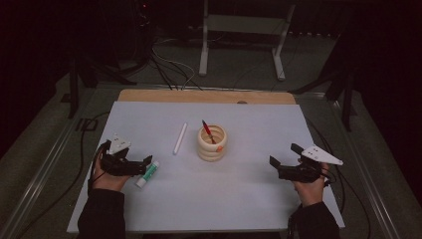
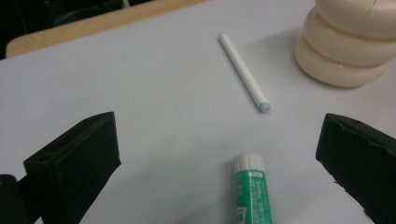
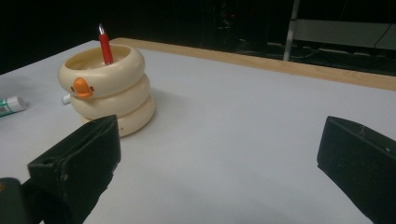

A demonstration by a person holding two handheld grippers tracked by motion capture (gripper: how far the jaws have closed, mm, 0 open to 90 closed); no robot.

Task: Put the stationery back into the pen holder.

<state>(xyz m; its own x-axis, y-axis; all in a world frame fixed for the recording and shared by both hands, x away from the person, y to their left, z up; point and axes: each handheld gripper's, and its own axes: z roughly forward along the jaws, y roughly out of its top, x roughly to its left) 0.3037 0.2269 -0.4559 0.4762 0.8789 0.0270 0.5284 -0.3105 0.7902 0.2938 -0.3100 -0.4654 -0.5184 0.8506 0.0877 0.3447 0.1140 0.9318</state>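
— What is the left gripper (image 1: 144, 163) going for?

— The glue stick (image 1: 148, 174), I'd judge. It is lying flat on the white table cover (image 1: 249, 199), just in front of that gripper, with its jaws standing wide apart on either side of it. From the left gripper view the tube (image 2: 251, 189) is sitting between them, white cap pointing away.

— How should the grab go?

— Probably by coming lower, keeping the tube centred, and closing across the green body rather than the cap, so it isn't rolling off.

— And how is it looking?

— A short green-and-white tube with print, well short of the cream ringed pot (image 1: 212, 143) holding a red pen (image 1: 208, 131). A white stick (image 1: 179, 138) is lying between them.

— The right gripper (image 1: 278, 164)?

— Resting off to the side, jaws apart, gripping nothing.
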